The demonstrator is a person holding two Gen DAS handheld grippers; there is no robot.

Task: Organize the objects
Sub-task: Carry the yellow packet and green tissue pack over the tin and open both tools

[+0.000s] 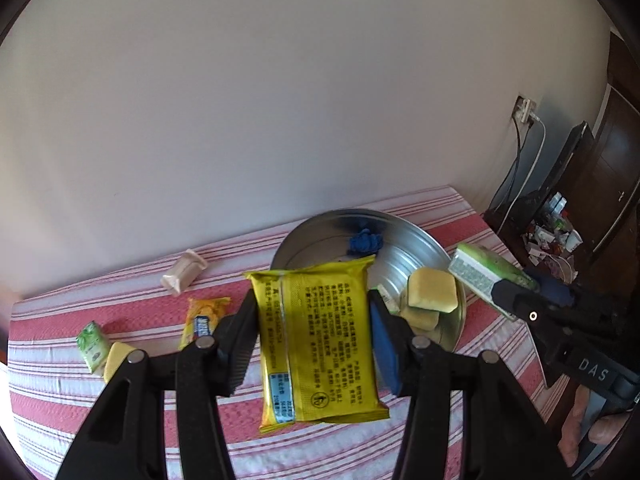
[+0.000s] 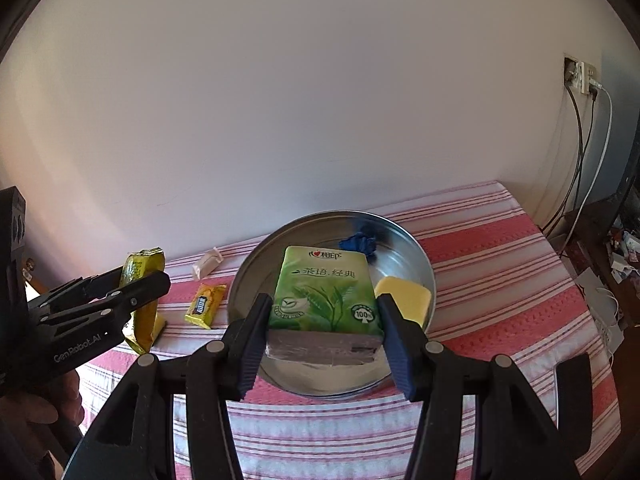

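Each hand-held gripper clamped a pack, left [image 1: 312, 340] the yellow pack [image 1: 318, 344], right [image 2: 324, 340] the green tissues [image 2: 326, 290], lifted toward the bowl [image 2: 424, 268] (apparently the collecting spot) for dropping in.

My left gripper [image 2: 120, 292]: "GenRobot.AI". My right gripper [image 1: 516, 300]: "DAS". My green tissue pack [image 2: 326, 288]: "相印", "茶语·经典", "100%".
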